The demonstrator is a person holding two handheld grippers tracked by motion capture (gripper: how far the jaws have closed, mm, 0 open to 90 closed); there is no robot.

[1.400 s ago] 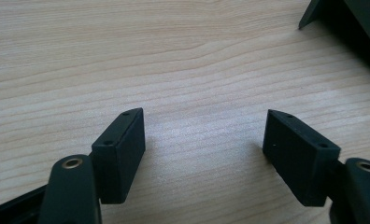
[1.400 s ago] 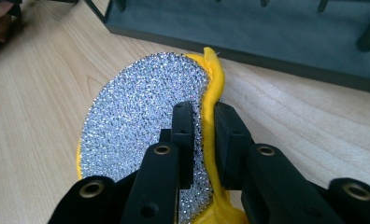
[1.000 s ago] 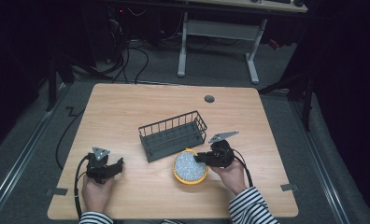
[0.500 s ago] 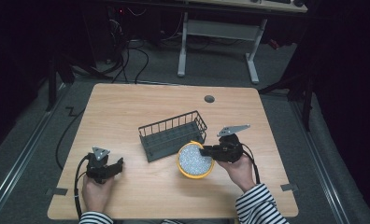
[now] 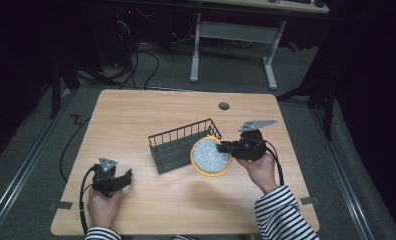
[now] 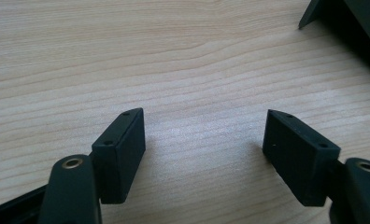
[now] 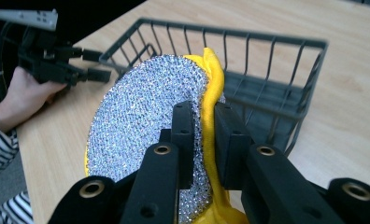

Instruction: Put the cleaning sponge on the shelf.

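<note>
Lifted since a second earlier, the round yellow-rimmed scouring pad [image 5: 211, 156] had left the desk [image 5: 136, 115] and hung tilted beside the wire basket [image 5: 178, 145], just off its near right corner. Largest to smallest: desk, basket, pad. The right claw [image 7: 202, 140] was clamped on the pad's edge; the left claw [image 6: 204, 140] rested wide and empty over bare wood. The carry step appeared under way; next likely called for moving the pad over the basket rim and releasing it inside.
</note>
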